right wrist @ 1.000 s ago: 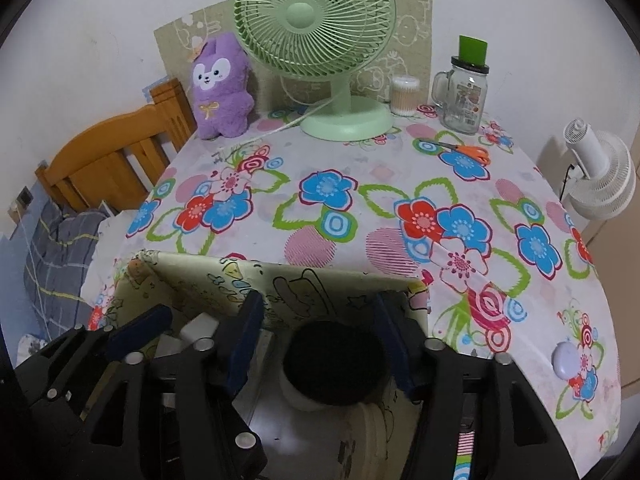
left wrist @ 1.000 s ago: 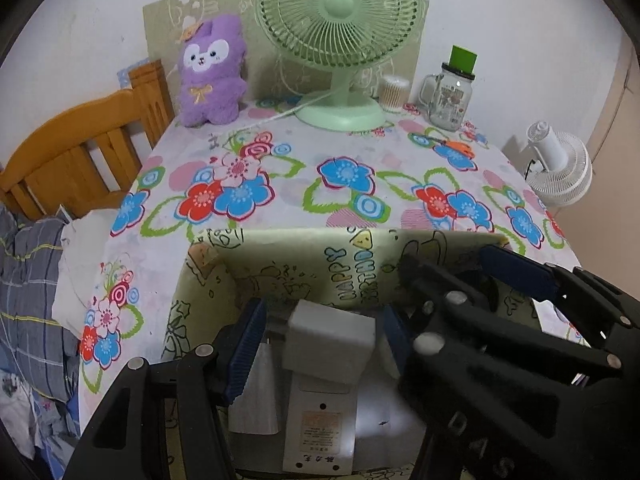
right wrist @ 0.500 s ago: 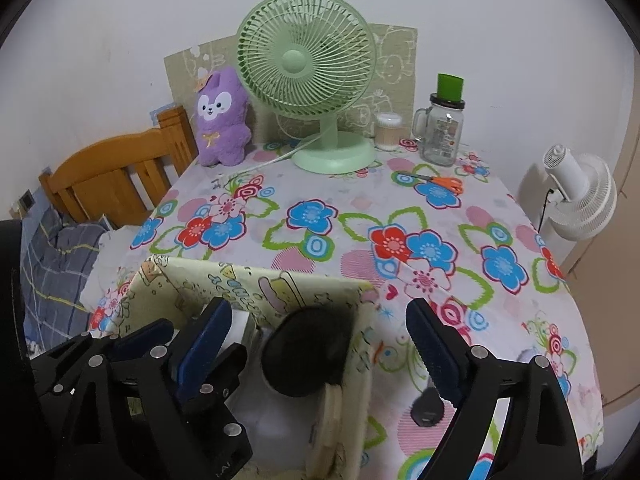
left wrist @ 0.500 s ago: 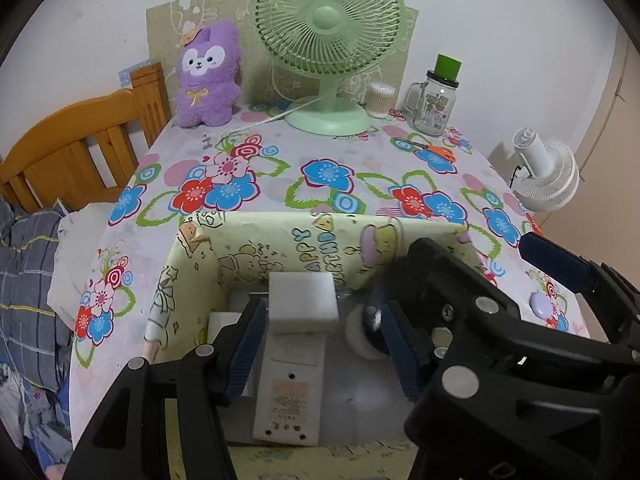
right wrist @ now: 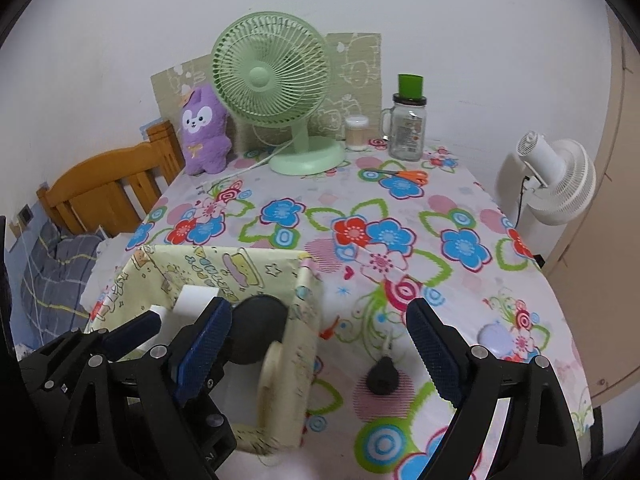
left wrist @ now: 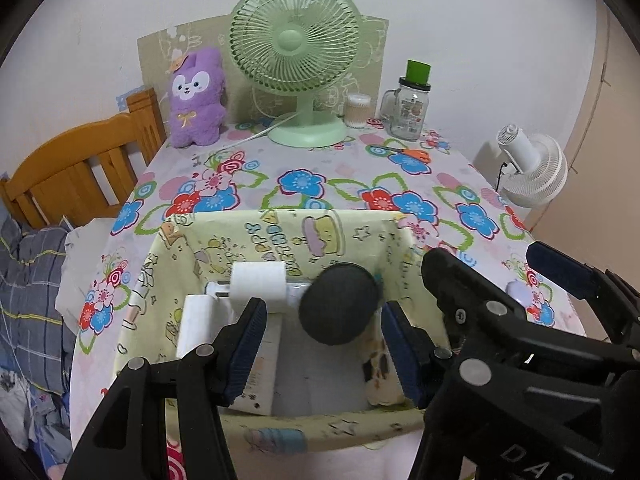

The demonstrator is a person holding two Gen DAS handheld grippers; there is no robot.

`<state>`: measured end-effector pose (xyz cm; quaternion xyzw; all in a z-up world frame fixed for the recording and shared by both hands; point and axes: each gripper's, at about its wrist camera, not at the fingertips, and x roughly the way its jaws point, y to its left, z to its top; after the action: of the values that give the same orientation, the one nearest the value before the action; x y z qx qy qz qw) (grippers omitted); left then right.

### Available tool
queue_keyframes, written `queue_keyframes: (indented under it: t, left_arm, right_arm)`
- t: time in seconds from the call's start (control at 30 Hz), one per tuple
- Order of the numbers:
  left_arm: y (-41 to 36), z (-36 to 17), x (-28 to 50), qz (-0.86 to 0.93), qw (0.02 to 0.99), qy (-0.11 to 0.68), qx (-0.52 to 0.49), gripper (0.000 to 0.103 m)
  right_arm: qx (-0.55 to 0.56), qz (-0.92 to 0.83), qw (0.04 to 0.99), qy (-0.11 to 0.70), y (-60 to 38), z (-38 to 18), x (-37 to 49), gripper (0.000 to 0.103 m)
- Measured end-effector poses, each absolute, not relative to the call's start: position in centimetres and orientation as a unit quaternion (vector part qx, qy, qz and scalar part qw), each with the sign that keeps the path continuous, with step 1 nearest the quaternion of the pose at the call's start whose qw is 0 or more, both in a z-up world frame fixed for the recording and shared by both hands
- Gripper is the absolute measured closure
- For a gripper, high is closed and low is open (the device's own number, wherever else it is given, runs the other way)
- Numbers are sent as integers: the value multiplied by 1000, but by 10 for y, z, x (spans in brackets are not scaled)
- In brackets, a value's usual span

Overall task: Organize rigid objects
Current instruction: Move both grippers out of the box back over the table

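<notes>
A yellow cartoon-print fabric box (left wrist: 280, 236) (right wrist: 224, 264) stands at the table's near left. Inside lie a white charger block (left wrist: 260, 282) (right wrist: 196, 298), a white flat device (left wrist: 256, 376) and a dark round object (left wrist: 340, 304) (right wrist: 256, 330). My left gripper (left wrist: 324, 350) is open and empty above the box. My right gripper (right wrist: 316, 352) is open and empty, over the box's right wall. A small black item (right wrist: 382, 376) and a pale lilac disc (right wrist: 494, 336) lie on the cloth to the right of the box.
At the back stand a green fan (right wrist: 276, 96), a purple plush (right wrist: 204, 132), a cotton-swab jar (right wrist: 356, 132) and a glass mug with green lid (right wrist: 408, 124). Orange scissors (right wrist: 404, 176) lie nearby. A wooden bed frame (right wrist: 104, 184) is left, a white fan (right wrist: 556, 184) right.
Both grippers have risen and pulled back from the box. The right gripper has opened wide and let go of the dark round object, which now lies in the box.
</notes>
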<state>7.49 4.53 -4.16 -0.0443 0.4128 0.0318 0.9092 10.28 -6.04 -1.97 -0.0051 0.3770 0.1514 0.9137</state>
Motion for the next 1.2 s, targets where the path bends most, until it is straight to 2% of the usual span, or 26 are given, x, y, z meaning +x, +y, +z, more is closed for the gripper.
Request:
queue_keyframes:
  t: [1.2]
  left_arm:
    - [-78,-16,61,-25,923,383,22,42]
  right_arm:
    - [36,81,933,349,-191,0,77,12]
